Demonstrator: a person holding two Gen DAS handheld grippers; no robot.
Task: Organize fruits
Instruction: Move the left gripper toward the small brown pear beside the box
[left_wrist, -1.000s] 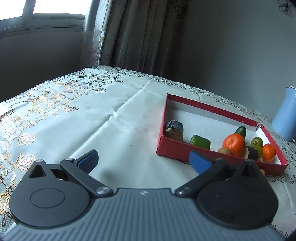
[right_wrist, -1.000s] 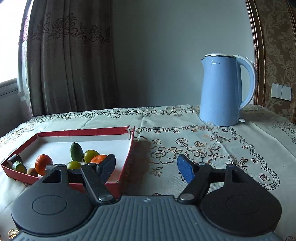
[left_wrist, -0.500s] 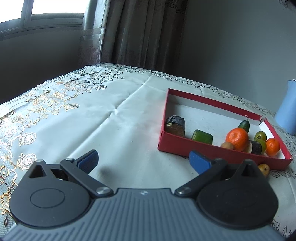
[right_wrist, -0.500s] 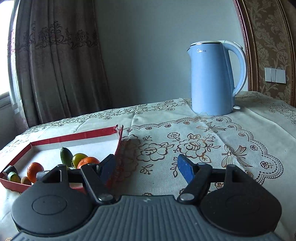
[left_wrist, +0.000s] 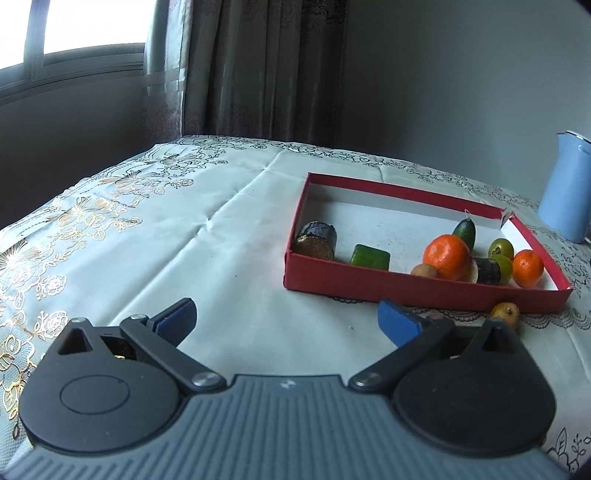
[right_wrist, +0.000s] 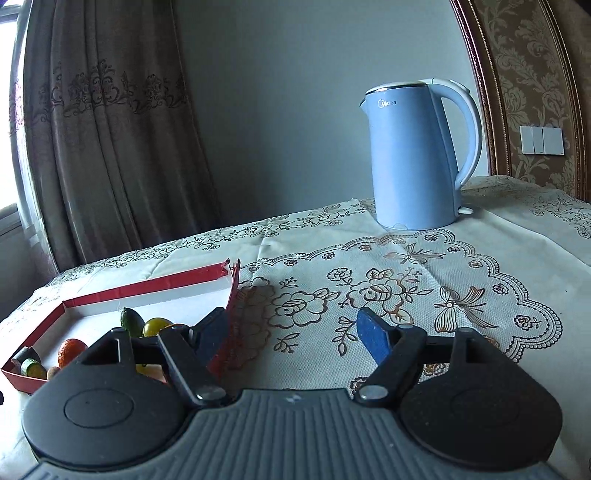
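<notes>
A red box (left_wrist: 388, 286) with a white floor sits on the tablecloth and holds several fruits: two oranges (left_wrist: 447, 256), green fruits (left_wrist: 501, 249), a green block (left_wrist: 369, 256) and dark cylinders (left_wrist: 317, 240). One small yellow-brown fruit (left_wrist: 505, 313) lies on the cloth outside the box's near right corner. My left gripper (left_wrist: 286, 321) is open and empty, in front of the box. My right gripper (right_wrist: 291, 334) is open and empty beside the box's right wall (right_wrist: 227, 332); its left finger hides part of the fruits.
A light blue electric kettle (right_wrist: 417, 155) stands at the back right of the table, also at the edge of the left wrist view (left_wrist: 567, 192). Curtains and a window are behind the table. The cloth drops off at the left edge.
Both grippers have pulled back and risen. The box looks farther away in the left view, and the loose yellow-brown fruit has come into sight. The right view has swung right toward the kettle.
</notes>
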